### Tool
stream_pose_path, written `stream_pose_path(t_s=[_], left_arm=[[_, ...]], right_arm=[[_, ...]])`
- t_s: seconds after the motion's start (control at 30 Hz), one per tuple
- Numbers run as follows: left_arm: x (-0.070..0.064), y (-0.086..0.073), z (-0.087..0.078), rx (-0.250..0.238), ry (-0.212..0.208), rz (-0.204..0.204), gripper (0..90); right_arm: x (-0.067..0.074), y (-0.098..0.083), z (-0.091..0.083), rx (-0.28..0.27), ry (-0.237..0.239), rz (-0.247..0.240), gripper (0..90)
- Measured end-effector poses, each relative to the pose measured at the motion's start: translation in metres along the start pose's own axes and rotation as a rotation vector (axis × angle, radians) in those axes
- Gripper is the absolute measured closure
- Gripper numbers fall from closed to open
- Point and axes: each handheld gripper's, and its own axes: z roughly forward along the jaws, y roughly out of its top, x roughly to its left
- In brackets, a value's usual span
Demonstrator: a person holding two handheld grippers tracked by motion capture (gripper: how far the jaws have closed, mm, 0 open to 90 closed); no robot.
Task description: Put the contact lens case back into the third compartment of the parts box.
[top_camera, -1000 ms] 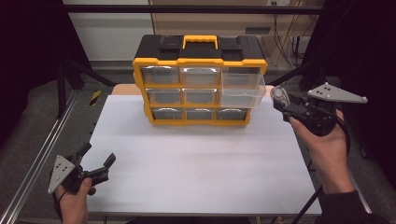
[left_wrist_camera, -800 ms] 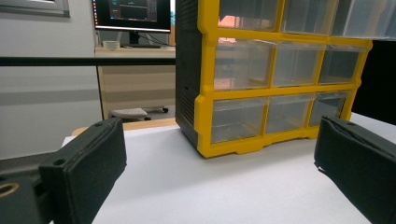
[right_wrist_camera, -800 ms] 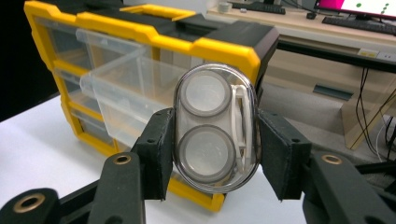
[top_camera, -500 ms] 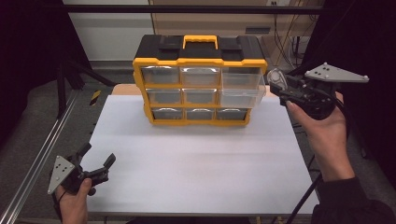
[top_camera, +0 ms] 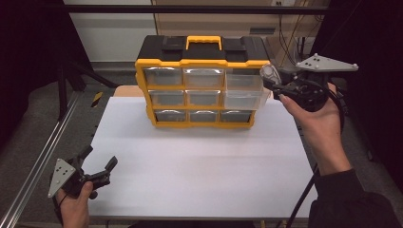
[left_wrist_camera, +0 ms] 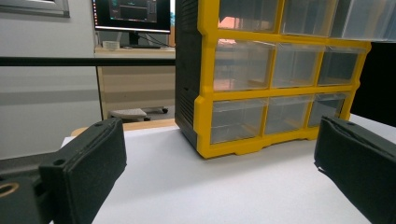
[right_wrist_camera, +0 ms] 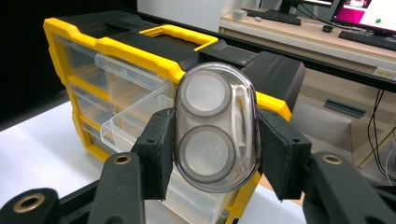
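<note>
A yellow and black drawer organizer (top_camera: 199, 85) stands at the far middle of the white table (top_camera: 199, 166). Its right-hand middle drawer (top_camera: 243, 99) is pulled out, and the same clear drawer (right_wrist_camera: 133, 116) lies below and left of my right jaws. My right gripper (top_camera: 274, 81) hovers at the organizer's upper right corner, shut on a clear oval case (top_camera: 269, 72). In the right gripper view that case (right_wrist_camera: 215, 126) shows two round wells, squeezed between the pads of my right gripper (right_wrist_camera: 215, 144). At the near left corner, my left gripper (top_camera: 99, 160) is held open and holds nothing; the left gripper view has the left gripper (left_wrist_camera: 219, 186) facing the organizer (left_wrist_camera: 275, 74).
A metal rail (top_camera: 38, 166) runs along the table's left side. A yellow-handled tool (top_camera: 97, 98) lies beyond the far left corner. Behind the organizer stands a desk with cables (top_camera: 290, 38). A cable (top_camera: 304, 199) trails from the right gripper.
My right gripper has risen and moved left with the clear case, from beside the pulled-out drawer to the organizer's upper right corner. The left gripper has stayed put.
</note>
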Motion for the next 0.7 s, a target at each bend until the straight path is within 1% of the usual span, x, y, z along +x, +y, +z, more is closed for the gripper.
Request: stream_pose_path(t_s=[0.03, 0.4, 0.7], left_arm=[[0.0, 0.0, 0.0, 0.0, 0.0, -0.001, 2.1], [0.0, 0.0, 0.0, -0.001, -0.002, -0.002, 2.1], [0.0, 0.0, 0.0, -0.001, -0.005, -0.002, 2.0]], right_arm=[[0.001, 0.002, 0.003, 0.005, 0.009, 0.0, 49.0], [0.007, 0.012, 0.019, 0.035, 0.032, -0.018, 49.0], [0.012, 0.018, 0.028, 0.054, 0.04, -0.028, 49.0]])
